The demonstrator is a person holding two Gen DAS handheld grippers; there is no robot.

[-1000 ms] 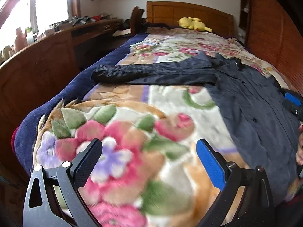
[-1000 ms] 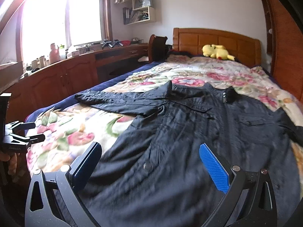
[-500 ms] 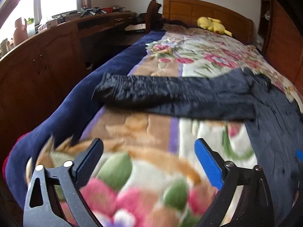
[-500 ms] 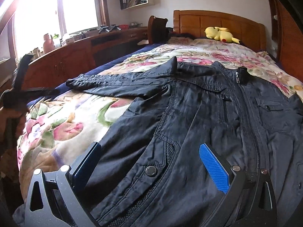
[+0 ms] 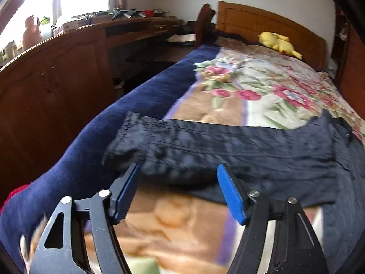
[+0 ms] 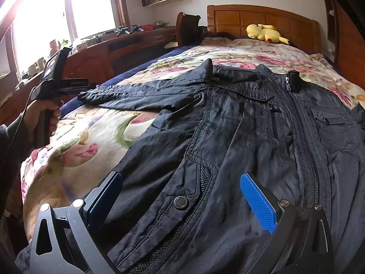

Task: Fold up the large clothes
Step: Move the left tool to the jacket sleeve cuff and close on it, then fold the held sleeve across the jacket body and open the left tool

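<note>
Where the left wrist view looks down its own fingers, the left gripper [image 5: 178, 190] has its two blue-padded fingers apart, having just been closing, with nothing pressed between them yet. Just beyond their tips lies the sleeve [image 5: 194, 146] of a dark jacket [image 5: 319, 171], stretched across a floral blanket [image 5: 262, 84] on the bed. The cuff [image 5: 127, 134] ends on the blanket's navy border, at the sleeve's far left. The fabric looks thin, crinkled and limp; it will probably sag and slide rather than hold a shape, so the ribbed cuff or the sleeve's thicker seam seems the surest place to pinch.

In the right wrist view, the right gripper [image 6: 182, 196] hovers low over the jacket's hem, fingers spread wide either side of a snap button [image 6: 181, 202] and a mesh pocket edge, gripping nothing. The jacket lies front up, zipped, its collar toward the wooden headboard [image 6: 262, 20]. The hem's doubled edge should give firmer purchase than the slick body panel. Left of the sleeve, a hand [image 6: 43, 116] holds the other gripper.
</note>
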